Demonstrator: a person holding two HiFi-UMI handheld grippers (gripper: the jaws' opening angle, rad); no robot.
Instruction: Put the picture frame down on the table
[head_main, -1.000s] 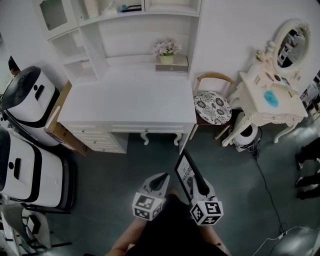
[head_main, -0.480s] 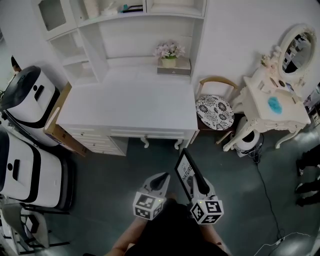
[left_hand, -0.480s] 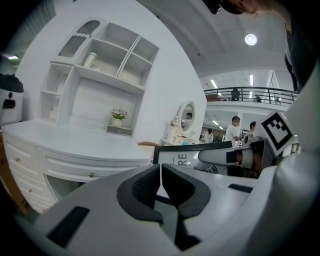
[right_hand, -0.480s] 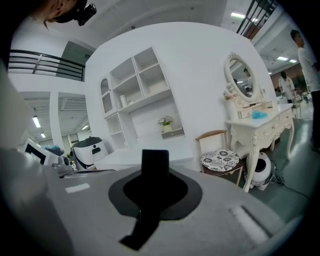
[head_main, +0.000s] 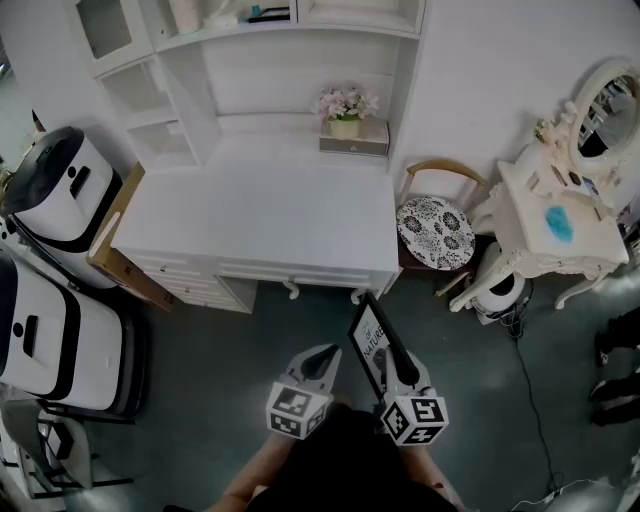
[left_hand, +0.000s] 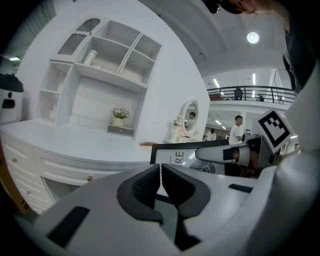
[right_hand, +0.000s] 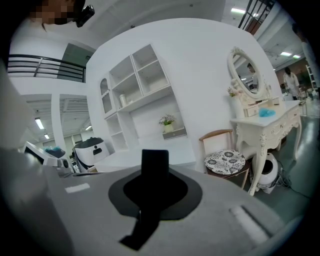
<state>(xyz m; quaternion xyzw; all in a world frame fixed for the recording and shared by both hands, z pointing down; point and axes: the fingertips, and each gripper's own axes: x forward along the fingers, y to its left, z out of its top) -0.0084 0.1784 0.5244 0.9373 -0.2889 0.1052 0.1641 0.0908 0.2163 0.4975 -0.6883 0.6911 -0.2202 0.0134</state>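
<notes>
The black-edged picture frame with a white printed sheet (head_main: 371, 343) is up in the air, standing nearly on edge over the dark grey floor (head_main: 215, 335), in front of the white desk with drawers (head_main: 260, 215) and not touching it. My right gripper (head_main: 398, 368) has it: the jaws are pinched on the frame's near edge, which shows in the right gripper view as a black slab rising straight out from between them. My left gripper (head_main: 322, 358) sits just beside it, apart from the frame, its jaws drawn together with only a sliver of a gap and nothing between them (the left gripper view shows the frame's printed face off to its right).

The desk top is bare except for a small pot of pale flowers (head_main: 345, 103) on a grey box at the back, under white wall shelves. To the desk's right stands a wooden chair with a round patterned cushion (head_main: 435, 228), then an ornate cream dressing table (head_main: 530, 240). White-and-black machines (head_main: 60, 195) stand at the left.
</notes>
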